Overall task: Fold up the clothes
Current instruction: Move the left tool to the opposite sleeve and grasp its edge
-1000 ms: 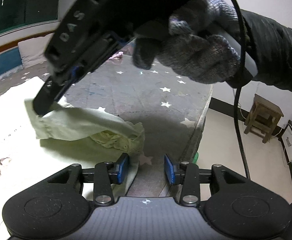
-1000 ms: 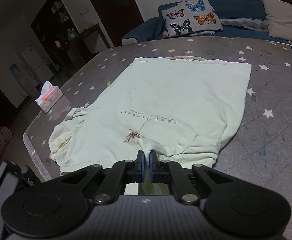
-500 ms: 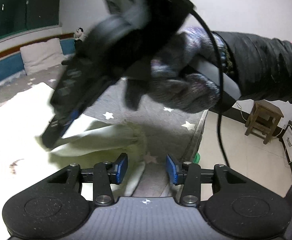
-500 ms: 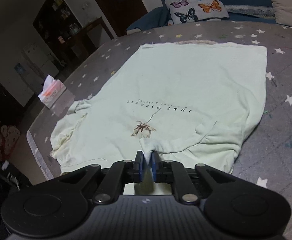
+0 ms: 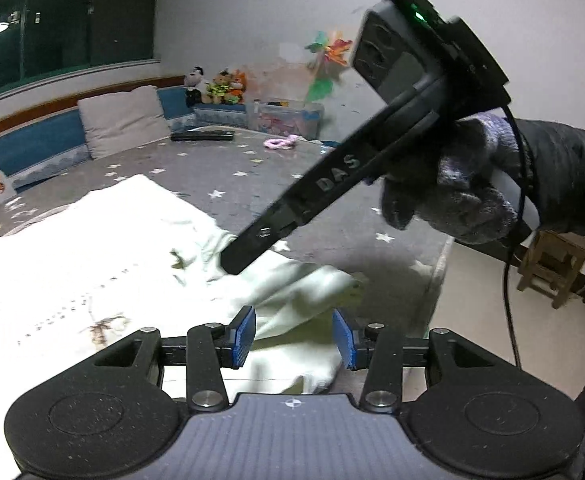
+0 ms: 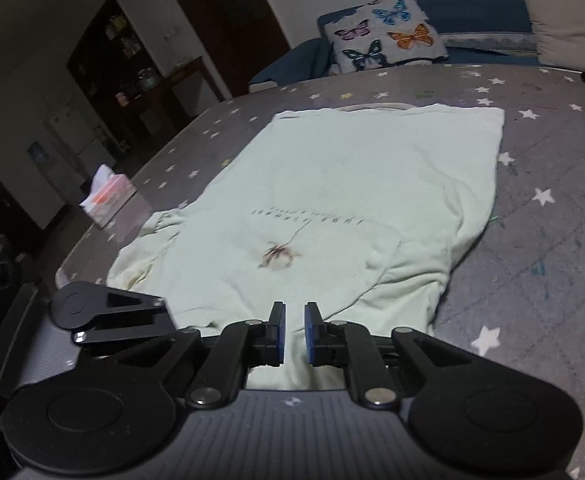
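1. Sleeve fold done: pale green T-shirt (image 6: pixel 332 184) lies flat on the star-print bed cover (image 6: pixel 552 240), near sleeve now laid over onto the body beside the print.
2. R gripper (image 6: pixel 293 330) just let go; jaws cracked a little apart, nothing between them. A sec ago it pinched a peak of cloth.
3. L gripper (image 5: pixel 293 332) abt half open, empty, over the shirt's near edge.
4. Judgement: next fold needs a fresh grab, prob the other sleeve.
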Available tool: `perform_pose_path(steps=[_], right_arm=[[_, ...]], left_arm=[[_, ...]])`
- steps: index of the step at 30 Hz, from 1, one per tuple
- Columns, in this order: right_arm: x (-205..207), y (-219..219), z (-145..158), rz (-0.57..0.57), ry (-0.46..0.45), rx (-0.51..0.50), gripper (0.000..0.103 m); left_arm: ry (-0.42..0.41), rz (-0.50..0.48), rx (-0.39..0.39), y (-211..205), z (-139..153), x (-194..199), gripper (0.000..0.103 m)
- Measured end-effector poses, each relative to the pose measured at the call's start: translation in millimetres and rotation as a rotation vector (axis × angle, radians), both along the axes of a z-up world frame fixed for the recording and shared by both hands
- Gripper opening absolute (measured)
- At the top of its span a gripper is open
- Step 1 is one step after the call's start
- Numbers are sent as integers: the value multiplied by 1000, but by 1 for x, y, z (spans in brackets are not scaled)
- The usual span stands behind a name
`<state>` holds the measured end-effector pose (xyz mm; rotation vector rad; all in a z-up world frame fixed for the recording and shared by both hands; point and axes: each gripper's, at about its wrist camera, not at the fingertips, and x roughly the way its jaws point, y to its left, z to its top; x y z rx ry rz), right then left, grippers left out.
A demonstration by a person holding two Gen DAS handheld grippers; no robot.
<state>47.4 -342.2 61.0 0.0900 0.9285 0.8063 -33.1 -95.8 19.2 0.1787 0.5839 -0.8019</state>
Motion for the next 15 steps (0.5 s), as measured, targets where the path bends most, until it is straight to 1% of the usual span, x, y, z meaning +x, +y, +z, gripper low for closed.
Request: perform_pose_path(steps=[3,6,9,12,14,15], right_arm=[[0,-11,-3,-17,22,-10,10],[-7,-20,-16,-36,55,-51,10],[-16,-32,-30,-63,76,-55,10],[-21,-38,-39,-79,57,-52,10],[-20,-38,-35,-89,60,-51,11],[-20,-37,-31,-87,39,-61,11]], left_arm=[[20,41,-18,3,-1,10,46],[48,62,-33,4,-6,20,44],[80,74,-28,2,-15,28,44],[109,94,-15,4,-23,33,44],[114,110,-18,10,-24,32,44],[108,124,-24,14,-22,29,44]])
